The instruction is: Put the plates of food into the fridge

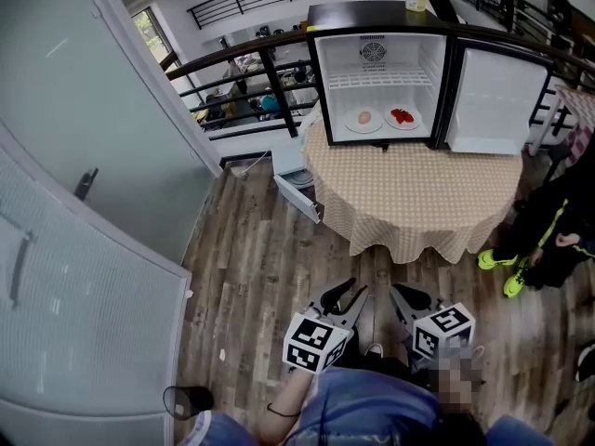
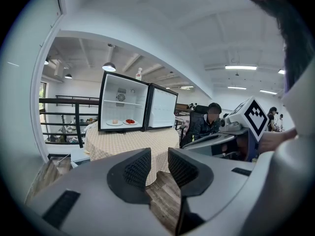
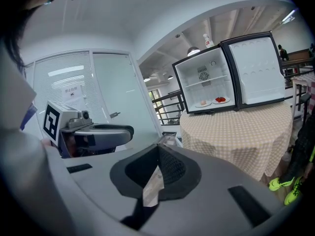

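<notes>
Across the wood floor (image 1: 260,249), the pale-food plate (image 1: 363,120) and the red-food plate (image 1: 403,117) sit side by side in the open fridge (image 1: 376,15) on the checked surface (image 1: 418,198). Stiff, breakable, slick, I judge: pinch a rim, keep level. My left hand-held gripper (image 2: 158,154) is slightly parted, empty; my right hand-held gripper (image 3: 158,147) closed, empty

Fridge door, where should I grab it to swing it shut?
Take the fridge door by its free vertical edge, at the head view's right, probably coming from behind it. It stands swung wide open, white inner face toward the camera, hinged against the fridge, so that far edge offers the most leverage.
</notes>
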Available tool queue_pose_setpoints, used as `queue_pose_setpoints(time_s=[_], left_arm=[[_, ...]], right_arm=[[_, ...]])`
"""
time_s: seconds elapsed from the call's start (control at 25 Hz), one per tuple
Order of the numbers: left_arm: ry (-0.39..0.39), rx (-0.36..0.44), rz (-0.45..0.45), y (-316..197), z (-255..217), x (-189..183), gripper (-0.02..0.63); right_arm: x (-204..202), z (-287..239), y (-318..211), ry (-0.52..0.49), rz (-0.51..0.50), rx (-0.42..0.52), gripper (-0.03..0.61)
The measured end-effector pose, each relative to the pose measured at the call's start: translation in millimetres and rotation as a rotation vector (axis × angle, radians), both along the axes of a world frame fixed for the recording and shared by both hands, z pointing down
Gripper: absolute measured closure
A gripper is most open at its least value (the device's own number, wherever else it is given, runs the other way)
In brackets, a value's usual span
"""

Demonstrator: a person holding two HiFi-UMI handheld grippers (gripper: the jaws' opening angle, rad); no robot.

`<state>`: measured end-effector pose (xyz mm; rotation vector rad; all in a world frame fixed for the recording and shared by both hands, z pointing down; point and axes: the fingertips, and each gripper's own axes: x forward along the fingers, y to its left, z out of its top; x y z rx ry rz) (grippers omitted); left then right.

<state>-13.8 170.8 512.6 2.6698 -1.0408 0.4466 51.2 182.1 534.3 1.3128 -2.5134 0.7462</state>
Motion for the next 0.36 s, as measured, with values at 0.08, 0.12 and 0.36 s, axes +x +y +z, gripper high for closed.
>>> queue_pose_setpoints(time_s=[0.08, 0.12, 0.36], left_arm=[[0.001, 0.002, 0.000, 1.6, -1.0, 0.4, 0.495], [0.002, 0.004, 0.000, 2.9, -1.7, 0.6, 0.495], [0.010, 0.014, -0.003, 11.3, -5.6, -2.7, 0.497]], right_arm=[[0.2, -1.4, 1.3, 0.002, -0.002, 0.004, 0.561], [0.2, -2.2, 2.1, 0.003, -0.002, 0.006, 0.561], [-2.9, -7.1, 7.0, 0.012, -0.008, 0.021, 0.561]])
